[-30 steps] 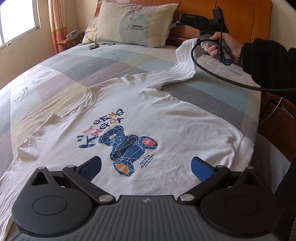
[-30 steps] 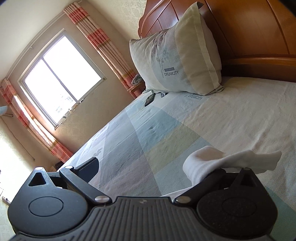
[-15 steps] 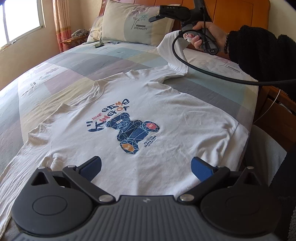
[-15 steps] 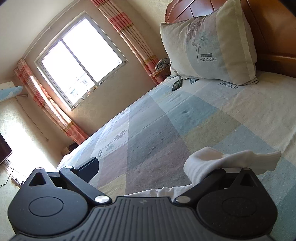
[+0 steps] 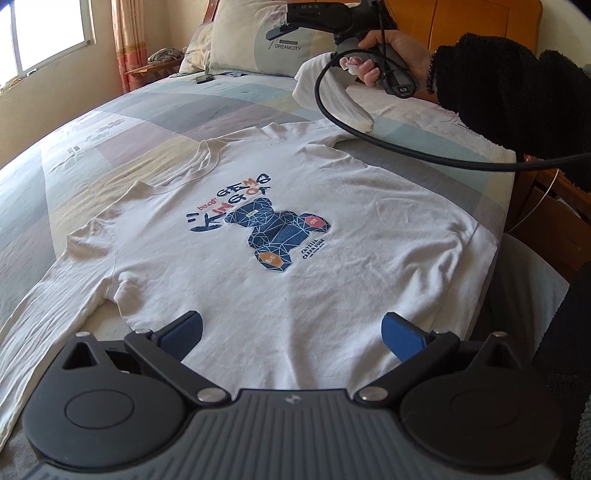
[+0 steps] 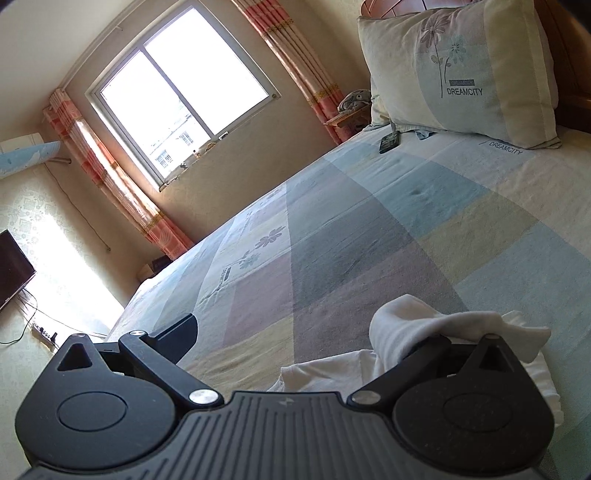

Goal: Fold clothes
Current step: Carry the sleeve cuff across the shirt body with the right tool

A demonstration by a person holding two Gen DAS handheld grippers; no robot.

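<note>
My right tongs (image 6: 295, 332), jaws spread, carry the white long-sleeve printed T-shirt's (image 5: 295, 258) sleeve (image 6: 424, 325) draped over one finger, lifted for folding inward. Left tongs (image 5: 291, 332) hover open above the hem.

A white long-sleeved T-shirt (image 5: 295, 236) with a blue bear print lies face up on the patchwork bedspread (image 5: 155, 122). The left gripper (image 5: 291, 334) hovers spread wide above its hem. Near the pillow (image 5: 258, 40), a hand (image 5: 391, 48) lifts one sleeve (image 5: 332, 96) with the right gripper (image 5: 314, 18).

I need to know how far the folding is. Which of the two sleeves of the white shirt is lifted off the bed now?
The sleeve near the pillow: it hangs from the right gripper. The other sleeve lies flat on the bed.
</note>
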